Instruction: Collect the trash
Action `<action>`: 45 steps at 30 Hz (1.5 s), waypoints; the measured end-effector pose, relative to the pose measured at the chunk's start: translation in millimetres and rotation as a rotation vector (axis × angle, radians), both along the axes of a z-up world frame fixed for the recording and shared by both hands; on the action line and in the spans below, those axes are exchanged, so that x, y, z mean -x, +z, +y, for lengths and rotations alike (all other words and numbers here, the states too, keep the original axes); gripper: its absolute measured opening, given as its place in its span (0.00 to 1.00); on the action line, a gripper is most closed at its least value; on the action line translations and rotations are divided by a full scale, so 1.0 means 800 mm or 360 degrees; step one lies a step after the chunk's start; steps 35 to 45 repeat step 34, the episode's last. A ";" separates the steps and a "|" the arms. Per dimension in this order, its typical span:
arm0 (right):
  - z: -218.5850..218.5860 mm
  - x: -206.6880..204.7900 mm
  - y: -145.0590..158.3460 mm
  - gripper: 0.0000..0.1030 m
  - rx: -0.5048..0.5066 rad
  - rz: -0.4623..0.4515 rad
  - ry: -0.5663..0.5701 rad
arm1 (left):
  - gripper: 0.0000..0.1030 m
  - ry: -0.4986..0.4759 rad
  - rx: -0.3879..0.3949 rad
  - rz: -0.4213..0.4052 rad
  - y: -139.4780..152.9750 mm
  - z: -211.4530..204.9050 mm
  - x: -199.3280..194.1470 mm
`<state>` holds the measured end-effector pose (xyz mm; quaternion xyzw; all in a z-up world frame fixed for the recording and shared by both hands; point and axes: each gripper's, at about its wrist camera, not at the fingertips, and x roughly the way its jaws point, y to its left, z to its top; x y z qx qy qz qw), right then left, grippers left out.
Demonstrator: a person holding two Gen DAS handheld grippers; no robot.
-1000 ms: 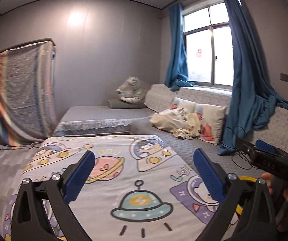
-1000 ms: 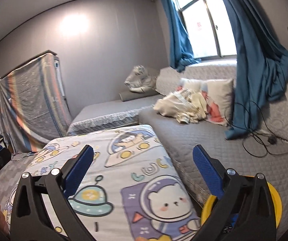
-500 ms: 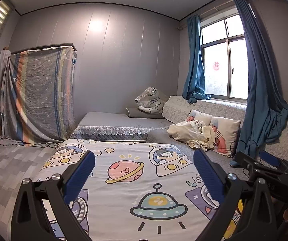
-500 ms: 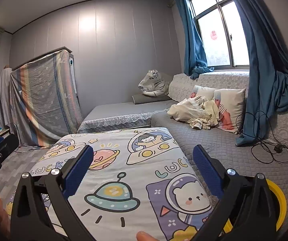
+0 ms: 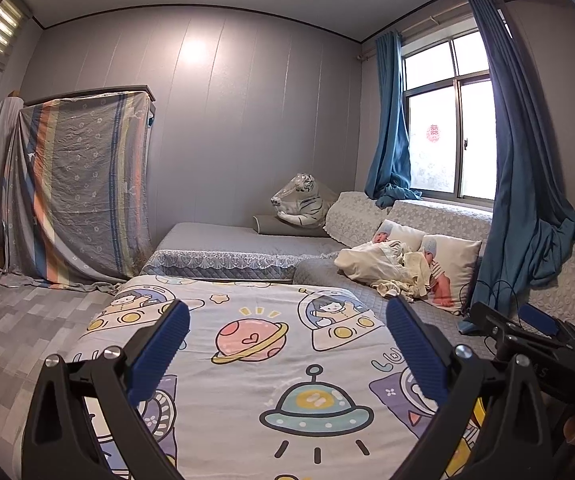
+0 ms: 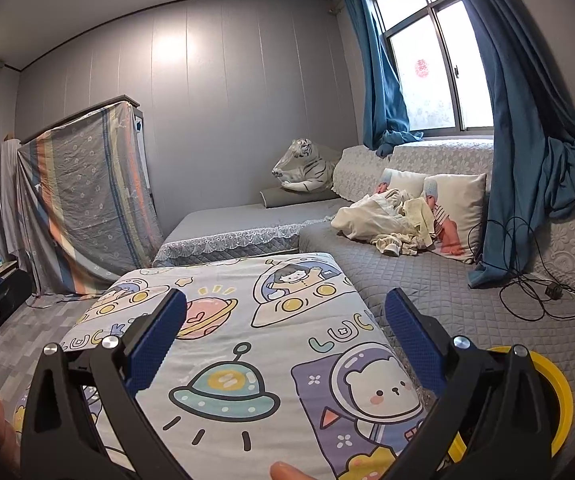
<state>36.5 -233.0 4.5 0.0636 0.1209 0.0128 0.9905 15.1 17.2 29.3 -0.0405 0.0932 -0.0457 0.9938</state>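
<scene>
Left wrist view: the left tool [image 5: 283, 320] hangs with its blue fingers [image 5: 159, 352] spread wide apart and nothing between them, above the cartoon-print cloth [image 5: 247, 380] that covers a low surface. No trash can be made out on that cloth or on the grey floor [image 5: 19, 340] left of it. Right of the cloth runs the grey sofa [image 5: 367, 300], with a heap of pale clothes [image 5: 379, 268] against its cushions. A black device, probably the other tool's body, cuts in at the right of the cloth.

Right wrist view: the right tool [image 6: 285, 320] is likewise spread apart and empty above the same cloth. At the cloth's near right corner, half hidden behind the tool's finger, sits a yellow round rim [image 6: 555, 396]; whether it is a bin cannot be told. A black cable [image 6: 535, 288] lies on the sofa, well right of the cloth.

The task's trash is not visible in either view, so its handling is only a guess: household litter is usually light and crushable, best pinched at a crumpled edge or fold.
</scene>
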 end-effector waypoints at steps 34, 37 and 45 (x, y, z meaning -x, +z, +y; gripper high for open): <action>0.003 -0.015 -0.020 0.92 -0.0021 0.0054 0.0010 | 0.92 -0.0023 0.0027 0.0100 -0.010 0.010 -0.022; 0.003 -0.015 -0.020 0.92 -0.0021 0.0054 0.0010 | 0.92 -0.0023 0.0027 0.0100 -0.010 0.010 -0.022; 0.003 -0.015 -0.020 0.92 -0.0021 0.0054 0.0010 | 0.92 -0.0023 0.0027 0.0100 -0.010 0.010 -0.022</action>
